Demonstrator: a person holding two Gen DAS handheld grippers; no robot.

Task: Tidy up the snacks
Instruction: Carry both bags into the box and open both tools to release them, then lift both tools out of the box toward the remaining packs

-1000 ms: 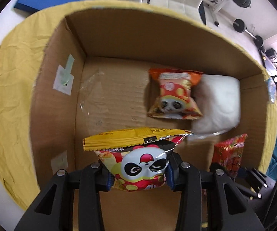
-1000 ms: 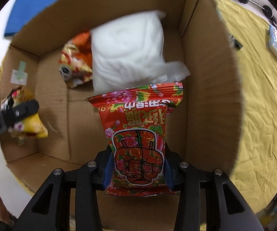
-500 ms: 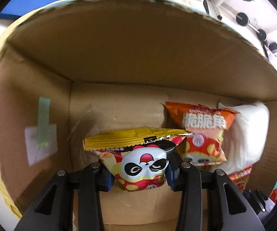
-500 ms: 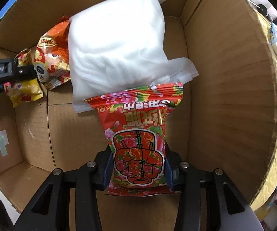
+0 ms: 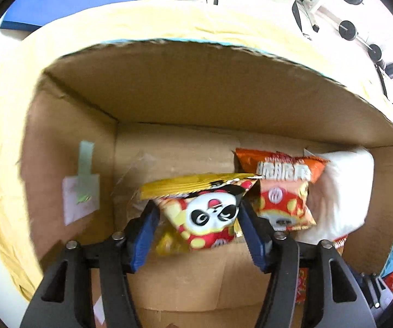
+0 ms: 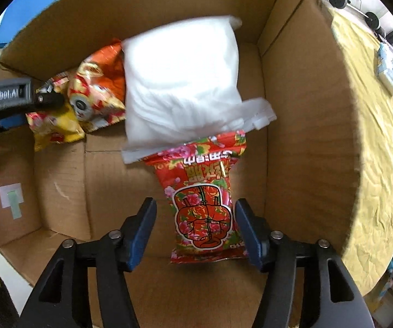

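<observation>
Both grippers are down inside a cardboard box [image 5: 67,142]. My left gripper [image 5: 197,213] stands open around a yellow panda snack bag [image 5: 210,213], which lies on the box floor beside an orange snack bag [image 5: 284,188]. My right gripper [image 6: 195,213] is open too, its blue pads apart from the red flowered snack bag [image 6: 201,194] lying flat between them. That red bag's far end touches a white plastic packet [image 6: 182,82]. In the right wrist view the left gripper [image 6: 13,101] reaches in from the left over the yellow bag [image 6: 54,128].
The box [image 6: 305,136] sits on a yellow cloth [image 6: 382,147] with a small blue-white pack [image 6: 390,68] on it. A taped label [image 5: 81,194] marks the box's left wall. Gym weights [image 5: 349,30] and a blue mat [image 5: 67,2] lie beyond.
Both grippers have opened and let go of their bags, which now rest on the box floor. The left gripper has pulled back a little, tilting its view upward.
</observation>
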